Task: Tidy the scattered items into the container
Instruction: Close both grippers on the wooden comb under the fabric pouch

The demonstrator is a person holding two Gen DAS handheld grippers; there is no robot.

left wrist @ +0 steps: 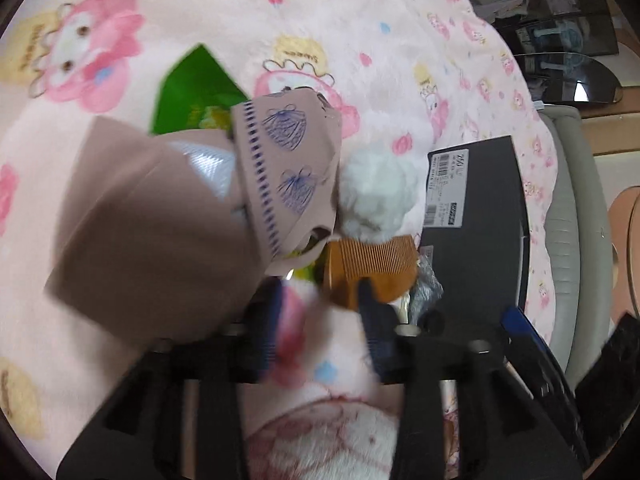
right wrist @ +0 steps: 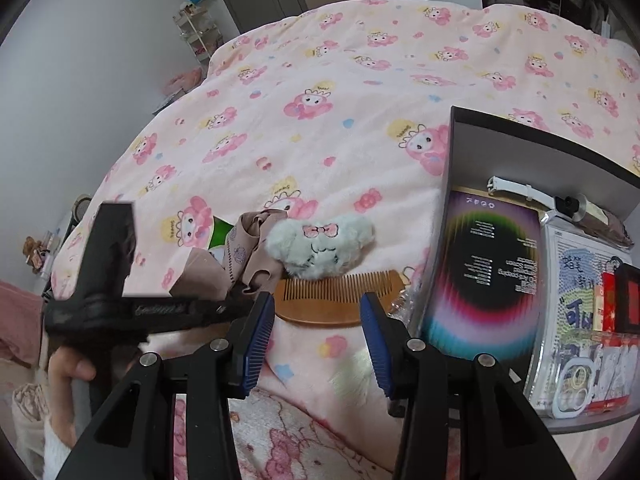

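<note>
Looking down past the left hand-held gripper (left wrist: 320, 312), jaws parted, onto a pink cartoon-print bed cover (left wrist: 248, 12), with a wooden comb (left wrist: 370, 268) lying just beyond, touching a fluffy white toy (left wrist: 376, 192), beside printed beige fabric (left wrist: 288, 168), near a black box (left wrist: 484, 216).

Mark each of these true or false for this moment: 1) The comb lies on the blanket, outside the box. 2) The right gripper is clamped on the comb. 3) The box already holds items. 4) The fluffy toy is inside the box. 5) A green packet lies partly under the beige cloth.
1) True. The comb lies on the blanket, left of the box.
2) False. The right gripper is open, its pads short of the comb with only blanket between them.
3) True. It holds a booklet and other items.
4) False. The fluffy toy sits on the blanket behind the comb.
5) True. The green packet shows from under the beige cloth.
</note>
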